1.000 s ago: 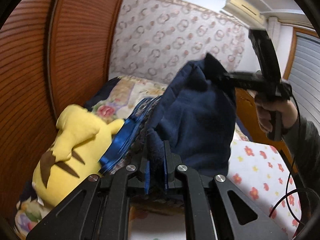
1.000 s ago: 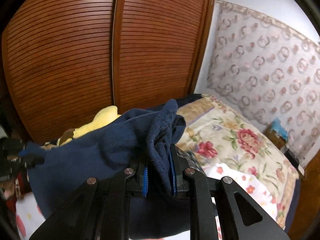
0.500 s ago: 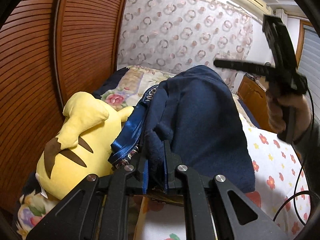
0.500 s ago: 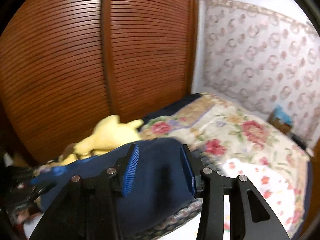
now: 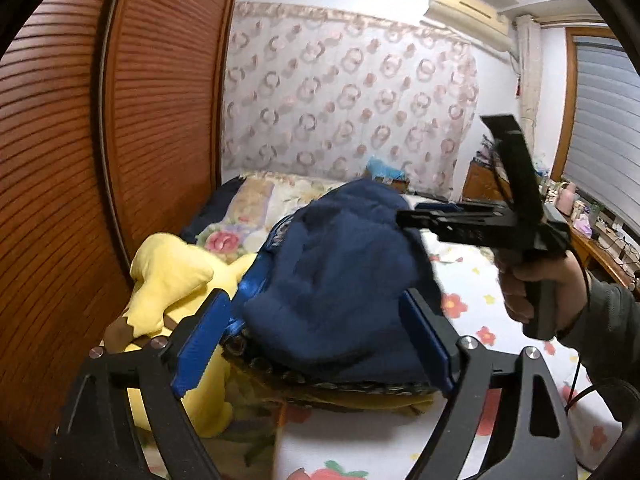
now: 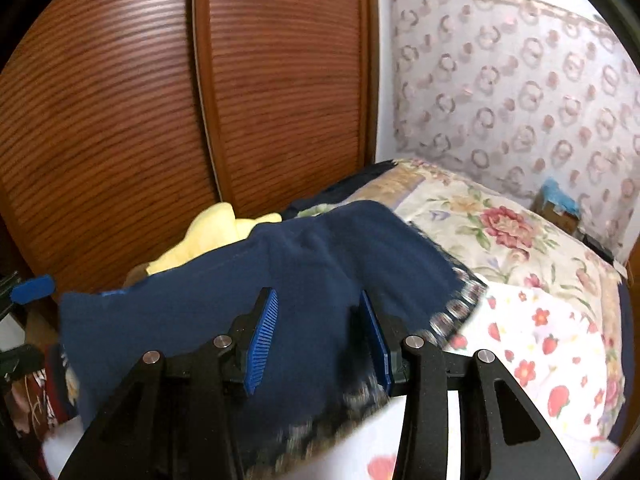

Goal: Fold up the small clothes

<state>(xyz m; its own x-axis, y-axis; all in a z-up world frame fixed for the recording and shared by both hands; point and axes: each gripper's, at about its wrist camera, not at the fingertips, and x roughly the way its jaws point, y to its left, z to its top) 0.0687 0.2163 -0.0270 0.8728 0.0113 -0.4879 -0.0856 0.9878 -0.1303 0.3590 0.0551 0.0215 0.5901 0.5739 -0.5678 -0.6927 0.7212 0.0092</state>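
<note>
I note navy fleece garment [image 5: 340,280] lies heaped on floral bedsheet [image 5: 472,304], beside yellow plush toy [image 5: 172,276]. Left gripper [image 5: 316,340] jaws opening, ribbed blue pads clear of fleece. Right gripper [image 6: 316,336] parted, empty; left view alone shows hand [image 5: 532,284] holding it.

right gripper [image 6: 316,340] jaws apart, pads off the cloth — navy garment [image 6: 240,300] lies flat beyond them on the floral bedspread [image 6: 500,248], yellow plush toy [image 6: 208,236] behind.
</note>
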